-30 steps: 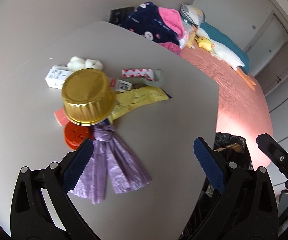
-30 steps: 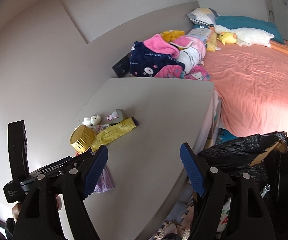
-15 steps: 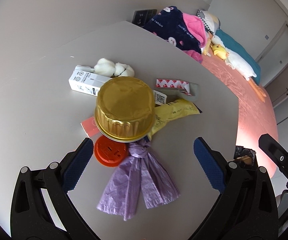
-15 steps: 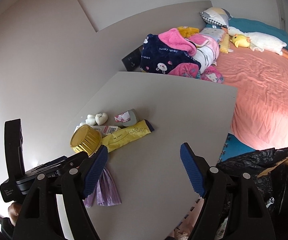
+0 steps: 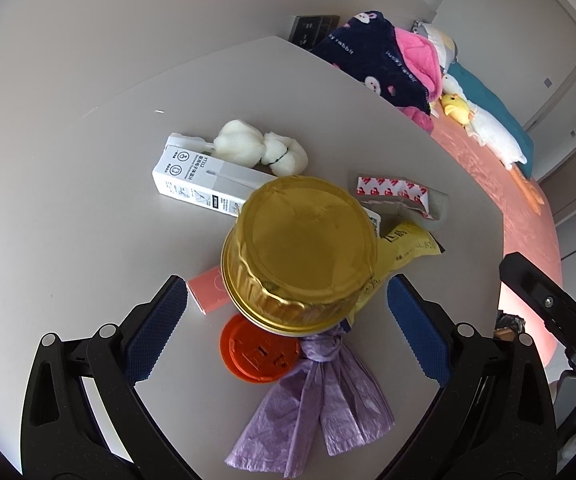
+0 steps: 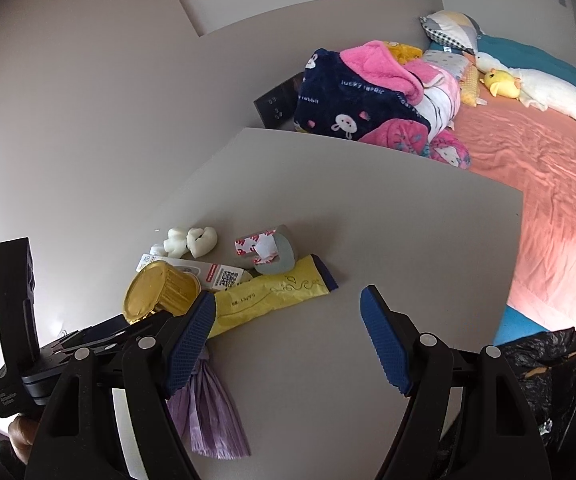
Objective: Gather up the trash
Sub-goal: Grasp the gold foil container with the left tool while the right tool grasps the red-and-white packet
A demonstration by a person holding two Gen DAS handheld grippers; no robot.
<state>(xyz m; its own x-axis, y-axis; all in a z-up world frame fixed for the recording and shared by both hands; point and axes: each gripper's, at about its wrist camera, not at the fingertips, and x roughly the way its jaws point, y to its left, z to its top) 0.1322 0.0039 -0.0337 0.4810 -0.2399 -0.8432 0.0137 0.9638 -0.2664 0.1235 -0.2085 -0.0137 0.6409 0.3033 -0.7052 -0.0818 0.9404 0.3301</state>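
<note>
1. Left gripper is spread wide, nothing between the pads; it hangs over the trash pile on the grey table.
2. Gold foil cup, upside down, sits just ahead of the left gripper, approx. centred between its fingers.
3. Orange lid and knotted purple bag lie below the cup, between the two fingers, closer to the camera.
4. Ahead of the cup: white box, white foam pieces; to the right a yellow wrapper and red-white tape.
5. Pink card is next to the left finger, partly under the cup.
6. Right gripper is also spread, empty, over bare table; the pile is at its left side.
7. Black trash bag is at lower right of the right gripper, beyond the table edge.
</note>
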